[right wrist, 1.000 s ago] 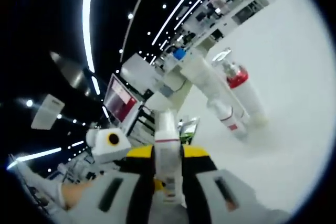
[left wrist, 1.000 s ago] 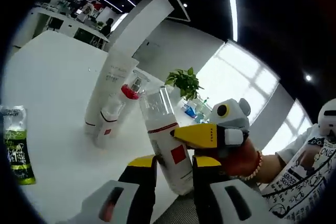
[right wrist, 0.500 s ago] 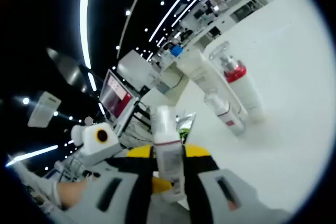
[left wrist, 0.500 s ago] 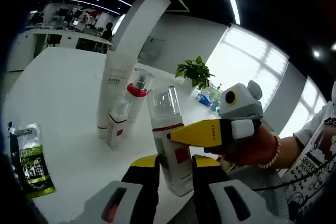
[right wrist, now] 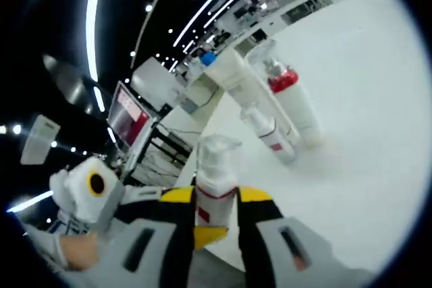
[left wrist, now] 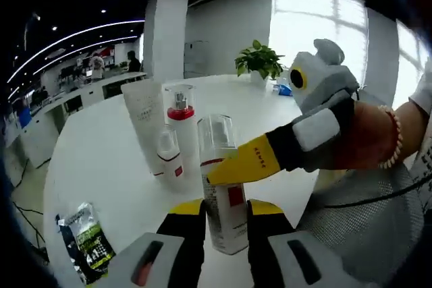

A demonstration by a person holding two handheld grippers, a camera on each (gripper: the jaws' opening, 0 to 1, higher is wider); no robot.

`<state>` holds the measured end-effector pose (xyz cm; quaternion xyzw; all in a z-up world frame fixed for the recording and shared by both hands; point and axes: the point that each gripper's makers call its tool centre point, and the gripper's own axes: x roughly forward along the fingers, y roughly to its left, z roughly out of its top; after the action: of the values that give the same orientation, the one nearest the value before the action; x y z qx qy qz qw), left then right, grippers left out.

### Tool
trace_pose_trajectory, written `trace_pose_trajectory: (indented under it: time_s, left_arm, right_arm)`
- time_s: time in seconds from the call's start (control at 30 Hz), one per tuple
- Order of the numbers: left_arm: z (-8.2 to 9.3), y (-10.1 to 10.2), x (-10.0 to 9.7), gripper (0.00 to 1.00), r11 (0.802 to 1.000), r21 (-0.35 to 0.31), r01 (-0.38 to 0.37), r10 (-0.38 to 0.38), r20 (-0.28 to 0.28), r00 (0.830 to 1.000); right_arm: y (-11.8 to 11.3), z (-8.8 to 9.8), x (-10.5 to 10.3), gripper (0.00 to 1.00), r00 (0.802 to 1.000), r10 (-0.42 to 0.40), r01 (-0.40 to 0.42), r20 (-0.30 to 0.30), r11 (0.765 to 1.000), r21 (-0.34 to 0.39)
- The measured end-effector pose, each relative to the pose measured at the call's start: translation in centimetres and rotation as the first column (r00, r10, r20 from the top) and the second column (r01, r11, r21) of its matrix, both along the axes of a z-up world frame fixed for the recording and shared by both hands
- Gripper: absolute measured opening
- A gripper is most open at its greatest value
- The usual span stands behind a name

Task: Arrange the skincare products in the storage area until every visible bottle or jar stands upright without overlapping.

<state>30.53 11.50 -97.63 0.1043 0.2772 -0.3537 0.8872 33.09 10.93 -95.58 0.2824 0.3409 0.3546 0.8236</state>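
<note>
**Setting the foam bottle down beside the standing group**

Left gripper [left wrist: 216,224]: straddling the lower body of the foam bottle [left wrist: 223,193], one yellow-tipped jaw on each side, pressing or just beside it, hard to tell whether truly clamping. Right gripper [right wrist: 214,217]: closing on the same bottle [right wrist: 214,180] around its middle, with the clear cap rising above the jaws; seen from the left gripper view, reaching in from the right [left wrist: 233,170] with a yellow jaw lying across the bottle's front, just under the red band.

Moving outward: bottle standing roughly upright on or just above the white table [left wrist: 101,166], base near the table's front edge. Just behind it, standing close together, a small white bottle [left wrist: 169,160] with a red label, a taller spray bottle [left wrist: 181,123] with a red collar and clear cap, and a white tube [left wrist: 144,126] resting on its cap. Off to the left, well apart, lying flat, a green sachet [left wrist: 84,237].

Judging the step: placing the foam bottle upright near the group. Next calling for seating the base flat on the table, easing both pairs of jaws apart without tipping it, and leaving a gap from the small white bottle. Possibly remaining afterwards: the flat sachet.
</note>
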Motion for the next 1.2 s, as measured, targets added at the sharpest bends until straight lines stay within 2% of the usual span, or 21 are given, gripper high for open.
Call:
trace_pose_trajectory:
  time_s: [0.03, 0.13, 0.27, 0.37, 0.47, 0.57, 0.6, 0.63, 0.7, 0.77, 0.87, 0.93, 1.03, 1.1, 1.13, 1.2]
  left_arm:
    - [-0.1, 0.0, 0.0, 0.22, 1.0, 0.02, 0.003, -0.004, 0.016, 1.0]
    - [-0.7, 0.2, -0.1, 0.22, 0.985, 0.167, 0.031, -0.047, 0.087, 0.995]
    - [-1.1, 0.5, 0.0, 0.22, 0.963, 0.269, 0.032, -0.073, 0.143, 0.987]
    - [-1.1, 0.6, 0.1, 0.22, 0.952, 0.306, 0.028, -0.084, 0.172, 0.982]
    - [-1.5, 0.5, 0.0, 0.23, 0.946, 0.322, 0.035, -0.092, 0.165, 0.982]
    - [-1.6, 0.5, -0.1, 0.23, 0.921, 0.387, 0.047, -0.133, 0.198, 0.971]
    - [-1.8, 0.4, -0.2, 0.23, 0.921, 0.385, 0.051, -0.135, 0.193, 0.972]
    - [-1.8, 0.4, -0.2, 0.24, 0.925, 0.377, 0.054, -0.133, 0.185, 0.974]
    - [-2.1, 0.0, -0.8, 0.24, 0.943, 0.319, 0.089, -0.134, 0.123, 0.983]
    - [-2.1, -0.1, -0.9, 0.24, 0.955, 0.281, 0.094, -0.125, 0.097, 0.987]
    - [-1.4, -0.4, -0.7, 0.24, 0.984, 0.159, 0.078, -0.088, 0.056, 0.995]
    - [-1.1, -0.5, -0.5, 0.24, 0.995, 0.077, 0.059, -0.061, 0.021, 0.998]
    - [-0.7, -0.4, -0.5, 0.23, 0.997, -0.072, 0.022, -0.027, -0.073, 0.997]
    - [-0.3, -0.4, -0.2, 0.23, 0.991, -0.136, -0.002, -0.011, -0.095, 0.995]
    - [0.0, -0.4, -0.2, 0.23, 0.987, -0.163, -0.007, -0.01, -0.102, 0.995]
    - [-0.1, -0.4, -0.4, 0.23, 0.986, -0.169, -0.006, -0.016, -0.125, 0.992]
  right_arm:
    - [-0.1, -0.1, 0.0, 0.22, 1.0, -0.008, 0.008, -0.01, 1.0, 0.002]
    - [-0.2, -0.6, -0.2, 0.22, 0.999, -0.013, 0.013, -0.04, 1.0, -0.002]
    - [-0.3, -1.1, -0.3, 0.22, 0.997, -0.031, 0.031, -0.068, 1.0, 0.001]
    - [-0.4, -1.1, 0.1, 0.22, 0.997, -0.048, 0.048, -0.059, 0.999, -0.003]
    - [-0.5, -1.5, 0.1, 0.22, 0.996, -0.05, 0.049, -0.069, 0.999, -0.017]
    - [-0.6, -1.8, 0.1, 0.22, 0.995, -0.053, 0.051, -0.08, 0.998, -0.026]
    - [-0.7, -1.8, 0.1, 0.22, 0.994, -0.054, 0.051, -0.09, 0.998, -0.028]
    - [-0.7, -1.9, 0.0, 0.22, 0.994, -0.05, 0.047, -0.094, 0.998, -0.033]
    - [-0.7, -2.0, -0.2, 0.21, 0.997, -0.027, 0.023, -0.077, 0.998, -0.056]
    - [-0.8, -1.9, -0.3, 0.2, 0.998, -0.009, 0.004, -0.063, 0.997, -0.073]
    - [-0.8, -1.1, -0.3, 0.2, 1.0, 0.015, -0.013, 0.016, 0.993, -0.114]
    - [-0.6, -0.8, -0.2, 0.2, 0.997, 0.046, -0.036, 0.064, 0.989, -0.144]
    - [-0.3, -0.5, -0.6, 0.2, 0.996, 0.056, -0.045, 0.072, 0.989, -0.144]
    - [0.5, 0.4, -1.0, 0.2, 0.994, 0.077, -0.071, 0.077, 0.995, -0.071]
    - [0.5, 0.4, -1.1, 0.2, 0.993, 0.08, -0.074, 0.083, 0.994, -0.076]
    - [0.7, 0.6, -1.2, 0.2, 0.988, 0.105, -0.094, 0.115, 0.99, -0.104]
